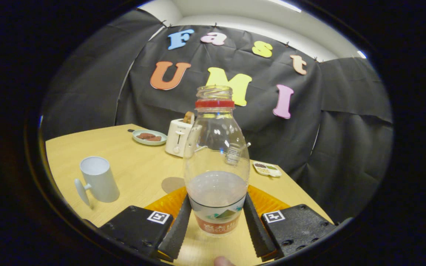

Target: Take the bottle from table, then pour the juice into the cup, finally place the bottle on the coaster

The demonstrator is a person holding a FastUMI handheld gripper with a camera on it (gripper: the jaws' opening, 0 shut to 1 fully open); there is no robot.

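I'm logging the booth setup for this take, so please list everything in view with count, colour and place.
bottle: one, clear with a red neck ring and no cap, part full, upright between the tool's fingers
cup: one, white, handle turned toward the camera, on the table to the left of the bottle
coaster: one, brown, flat on the table just behind the bottle's left side
toaster: one, white, a slice in its slot, beyond the bottle
plate: one, pale green, brown food on it, left of the toaster
small dish: one, white, divided, right of the bottle near the table edge
table: one, light wood
tool: one, both fingers against the bottle's lower sides
fingertip: one, a person's, below the tool
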